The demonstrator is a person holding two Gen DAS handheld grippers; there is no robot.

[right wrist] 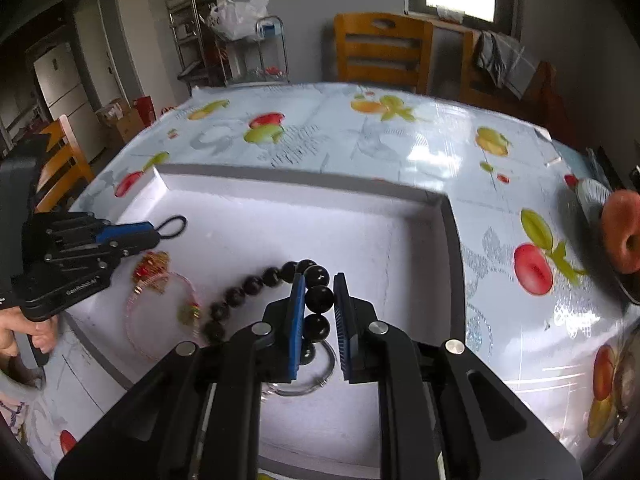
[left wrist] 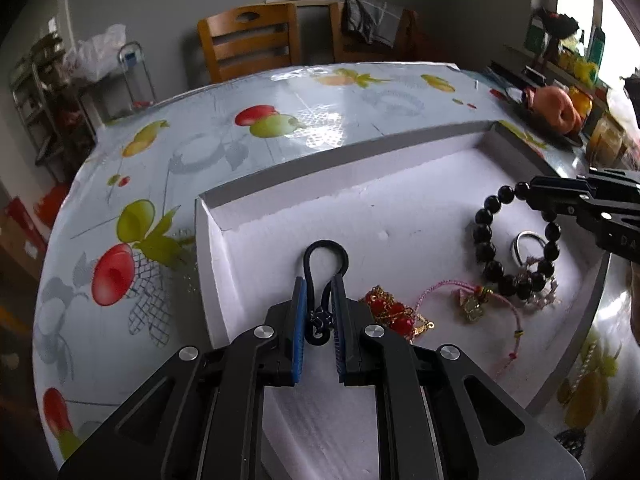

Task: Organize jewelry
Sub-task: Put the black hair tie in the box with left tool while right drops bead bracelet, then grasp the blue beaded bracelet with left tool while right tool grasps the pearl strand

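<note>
A white foam tray [left wrist: 280,216] lies on the fruit-print table. My left gripper [left wrist: 320,284] is shut on a black cord loop [left wrist: 325,252] with a small charm, held low over the tray's left part; it also shows in the right wrist view [right wrist: 154,232]. My right gripper [right wrist: 319,280] is shut on a black bead bracelet [right wrist: 320,298], which hangs as a ring in the left wrist view [left wrist: 486,248]. In the tray lie a red-and-gold chain [left wrist: 394,312], a pink cord bracelet [left wrist: 472,304] and a silver ring [left wrist: 526,242].
A plate with an orange-red fruit [left wrist: 554,110] stands at the table's right side [right wrist: 622,236]. Wooden chairs [left wrist: 250,40] stand behind the table. A metal rack [right wrist: 192,36] with bags is at the back left.
</note>
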